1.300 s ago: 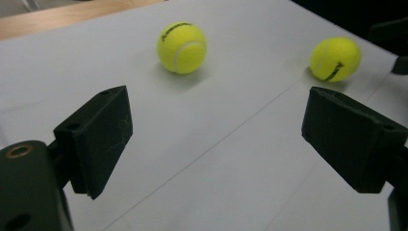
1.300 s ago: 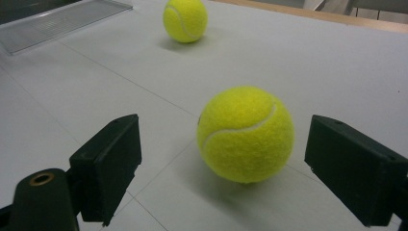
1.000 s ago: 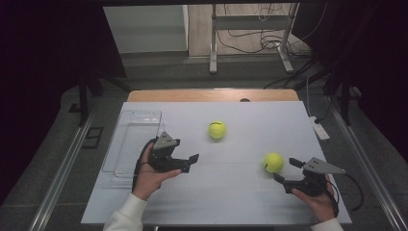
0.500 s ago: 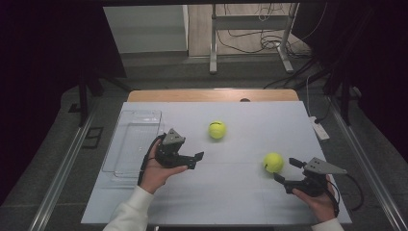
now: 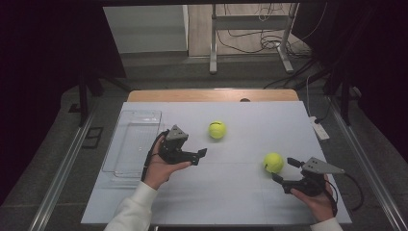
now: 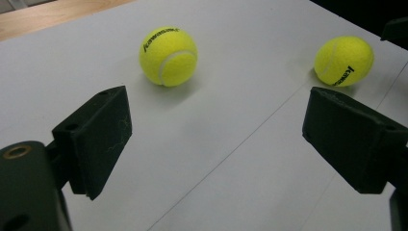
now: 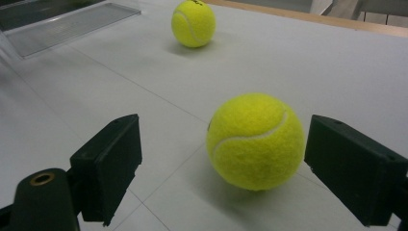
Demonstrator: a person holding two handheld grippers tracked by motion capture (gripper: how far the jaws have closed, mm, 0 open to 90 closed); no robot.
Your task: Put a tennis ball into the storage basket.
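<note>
Yellow felt: 2 tennis balls on our white table (image 5: 231, 192). Near ball (image 5: 273, 162) sits just ahead of our right gripper (image 5: 285, 170), whose jaws stand wide apart, empty, either side of it. Far ball (image 5: 217, 129) lies beyond our left gripper (image 5: 198, 157), jaws likewise spread, holding nothing. We judge the close should come once each ball is centred between the pads, low enough not to roll it away. Clear tray (image 5: 132, 144) lies left of the far ball. Dark room, cabled floor behind.
</note>
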